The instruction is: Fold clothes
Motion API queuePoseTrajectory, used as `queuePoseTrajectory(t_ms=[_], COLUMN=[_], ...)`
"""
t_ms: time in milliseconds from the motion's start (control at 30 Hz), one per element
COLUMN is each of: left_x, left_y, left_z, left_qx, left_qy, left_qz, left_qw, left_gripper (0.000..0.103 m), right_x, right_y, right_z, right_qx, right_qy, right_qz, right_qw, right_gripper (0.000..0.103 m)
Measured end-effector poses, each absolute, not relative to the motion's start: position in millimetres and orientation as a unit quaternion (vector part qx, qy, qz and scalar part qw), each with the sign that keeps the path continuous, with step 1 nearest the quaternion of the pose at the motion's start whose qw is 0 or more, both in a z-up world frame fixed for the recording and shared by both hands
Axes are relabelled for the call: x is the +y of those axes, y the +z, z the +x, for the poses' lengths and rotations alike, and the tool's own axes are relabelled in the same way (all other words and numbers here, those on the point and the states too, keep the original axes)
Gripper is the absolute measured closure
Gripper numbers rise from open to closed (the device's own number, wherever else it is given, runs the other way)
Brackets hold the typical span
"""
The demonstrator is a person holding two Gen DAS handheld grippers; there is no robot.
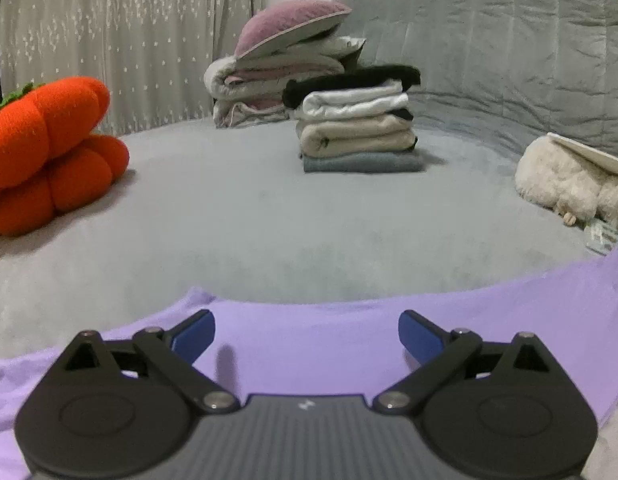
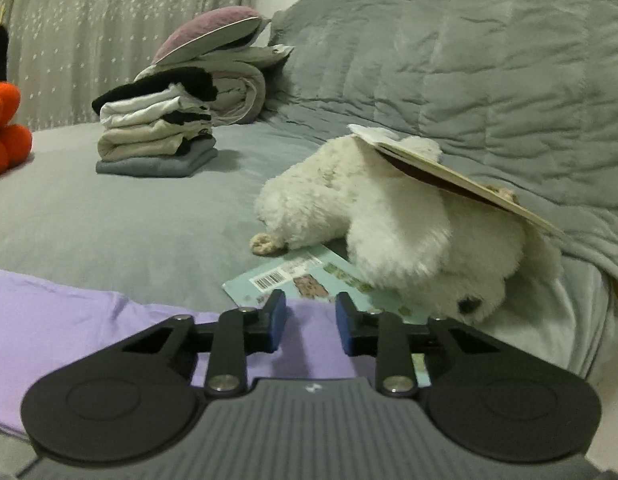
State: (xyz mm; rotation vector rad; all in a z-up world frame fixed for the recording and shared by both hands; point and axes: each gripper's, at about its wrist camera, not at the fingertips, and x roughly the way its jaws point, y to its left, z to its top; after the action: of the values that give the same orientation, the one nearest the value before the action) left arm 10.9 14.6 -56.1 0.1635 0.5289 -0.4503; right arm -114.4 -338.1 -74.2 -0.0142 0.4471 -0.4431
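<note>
Plush dog lies beside purple shirt, atop booklet.

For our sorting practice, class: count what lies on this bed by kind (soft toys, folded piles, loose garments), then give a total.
Soft toys: 2 (orange soft toy, white soft toy)
Folded piles: 2 (clothes stack, bedding pile)
Loose garments: 1 (purple garment)
Total: 5

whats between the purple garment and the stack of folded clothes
Nothing: in the left wrist view only bare grey bedcover lies between the purple garment and the stack of folded clothes.
</note>
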Motion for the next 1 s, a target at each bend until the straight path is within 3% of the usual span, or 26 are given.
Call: queuePoseTrajectory(t_ms=[100,400,500,600,700,1000], left_x=[14.2,11.7,11.5,10.4,8.6,6.3], left_y=[-60.3,-63.9,-62.8,-60.8,-58.4,-48.9], left_z=[14.5,16.8,15.6,13.6,10.8,-2.5], left_qx=[0.272,0.288,0.287,0.283,0.279,0.263], left_qy=[-0.217,-0.215,-0.216,-0.222,-0.230,-0.248], left_qz=[0.079,0.084,0.085,0.087,0.089,0.096], left_qw=[0.934,0.929,0.930,0.929,0.928,0.927], left_gripper=[0.004,0.004,0.004,0.004,0.004,0.004], right_x=[-337.4,-341.7,-344.7,-355.5,-364.1,-349.5], right_y=[-77.2,-86.2,-77.5,-65.6,-58.0,-64.4], right_z=[-112.2,-106.0,-112.5,-128.2,-145.5,-163.9], right_qx=[0.222,0.230,0.223,0.215,0.214,0.241], right_qy=[-0.228,-0.261,-0.267,-0.272,-0.268,-0.257], right_qz=[-0.025,-0.074,-0.047,0.004,0.054,0.081], right_qw=[0.948,0.935,0.936,0.938,0.938,0.932], right_gripper=[0.103,0.103,0.089,0.084,0.062,0.062])
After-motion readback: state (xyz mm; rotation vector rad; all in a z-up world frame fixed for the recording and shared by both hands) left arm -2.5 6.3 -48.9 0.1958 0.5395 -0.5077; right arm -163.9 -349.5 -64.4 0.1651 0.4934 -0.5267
